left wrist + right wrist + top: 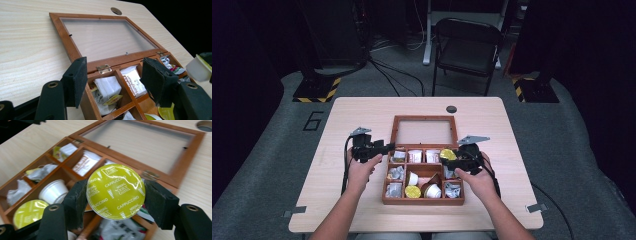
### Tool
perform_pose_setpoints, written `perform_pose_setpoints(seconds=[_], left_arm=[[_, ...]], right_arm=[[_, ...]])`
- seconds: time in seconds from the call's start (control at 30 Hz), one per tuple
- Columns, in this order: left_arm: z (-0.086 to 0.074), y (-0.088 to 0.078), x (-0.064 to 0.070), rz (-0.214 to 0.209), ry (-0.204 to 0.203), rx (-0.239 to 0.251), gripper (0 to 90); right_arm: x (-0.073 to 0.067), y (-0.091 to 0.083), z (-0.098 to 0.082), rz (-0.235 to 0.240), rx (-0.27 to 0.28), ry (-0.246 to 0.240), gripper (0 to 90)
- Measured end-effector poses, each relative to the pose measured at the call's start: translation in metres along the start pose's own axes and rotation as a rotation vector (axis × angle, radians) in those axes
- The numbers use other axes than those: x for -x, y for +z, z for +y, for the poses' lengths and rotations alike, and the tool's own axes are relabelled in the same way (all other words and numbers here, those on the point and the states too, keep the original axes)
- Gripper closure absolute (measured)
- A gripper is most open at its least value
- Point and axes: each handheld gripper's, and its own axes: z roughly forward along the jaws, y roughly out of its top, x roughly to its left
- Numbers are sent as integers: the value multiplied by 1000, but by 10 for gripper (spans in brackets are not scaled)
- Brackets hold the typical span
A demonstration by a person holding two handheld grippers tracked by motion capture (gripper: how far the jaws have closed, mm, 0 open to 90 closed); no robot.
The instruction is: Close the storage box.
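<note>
Right now the right gripper (116,192) is clenched on a coffee capsule (115,191), its two pads pressing the sides just under the wide yellow-green foil lid printed "cappuccino". In the high view that capsule (448,154) hangs above the right side of the wooden box (422,200), clear of the compartments below it. The left gripper (115,80) is released, jaws spread and holding nothing, poised over the back left corner of the box near a brass hinge (104,68).

The box lies open, its glass-paned lid (107,37) folded flat on the table (357,112) behind it. The compartments hold paper tea sachets (131,80), crumpled foil packets (396,172), a white capsule (53,191) lying on its side and another yellow-lidded capsule (28,212).

Judging by its look, the held capsule is light, with a thin plastic cup that is fairly stiff yet would dent under a hard squeeze. The foil top is the weak part and would puncture or crease, so the sides below the rim are the sensible place to grip, as the pads do now. The smooth, tapered wall could slip downward, though the rim should catch on the pads. How deep the pads reach down the cup is hard to tell, since the lid hides it.
</note>
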Motion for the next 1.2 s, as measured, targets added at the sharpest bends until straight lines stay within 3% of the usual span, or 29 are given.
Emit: perform_pose_setpoints(seconds=[0.13,0.53,1.03,1.2], left_arm=[[0,0,1,2,8,-4,378],[-1,-4,-8,6,-25,11,378],[0,-6,-8,9,-24,11,378],[0,-7,-9,9,-28,16,378]], right_arm=[[18,-6,-4,-63,5,14,372],[65,-22,-17,-174,15,100,371],[93,-29,-29,-257,13,142,372],[103,-30,-35,-312,7,154,372]])
